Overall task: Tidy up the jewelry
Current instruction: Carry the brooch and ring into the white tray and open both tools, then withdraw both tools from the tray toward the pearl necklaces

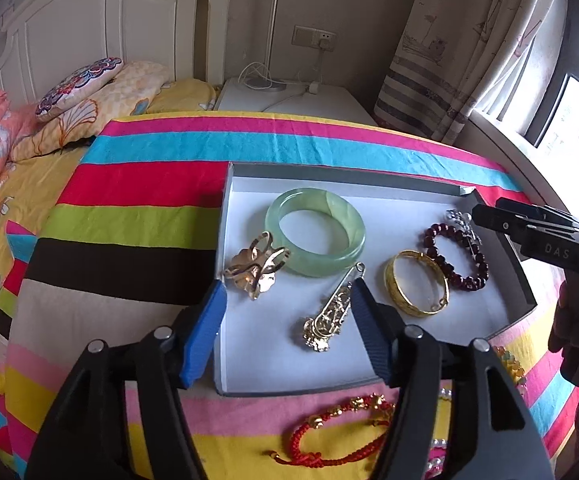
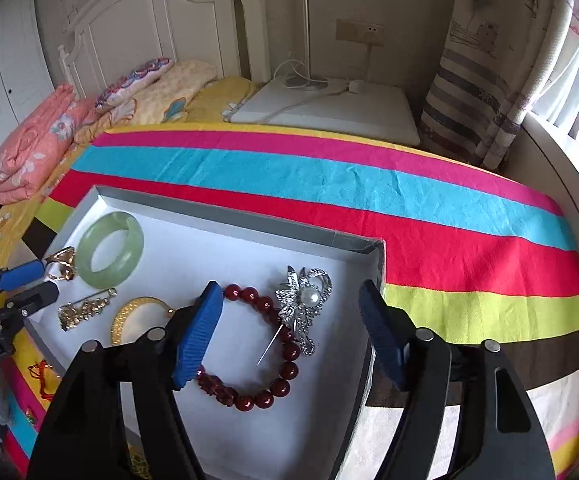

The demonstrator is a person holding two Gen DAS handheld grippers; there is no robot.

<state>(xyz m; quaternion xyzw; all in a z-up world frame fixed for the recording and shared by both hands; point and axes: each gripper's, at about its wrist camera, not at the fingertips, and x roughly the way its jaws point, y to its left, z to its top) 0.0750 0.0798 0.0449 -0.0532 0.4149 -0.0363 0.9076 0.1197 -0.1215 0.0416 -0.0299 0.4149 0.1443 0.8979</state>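
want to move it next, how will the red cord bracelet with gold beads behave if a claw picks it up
The red cord bracelet lies in a loose, uneven loop on the striped cloth, so it will probably go floppy and dangle. Its thin cord looks light. The gold beads may swing or slide.

I read "DAS" on the right gripper (image 1: 485, 210) body in my left wrist view, "CenRobot.AI" on the left gripper (image 2: 39, 278) body in my right wrist view.

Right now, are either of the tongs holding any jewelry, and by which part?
Nothing is held. The left tongs stand open over the gold brooch, the right tongs open over the silver brooch.
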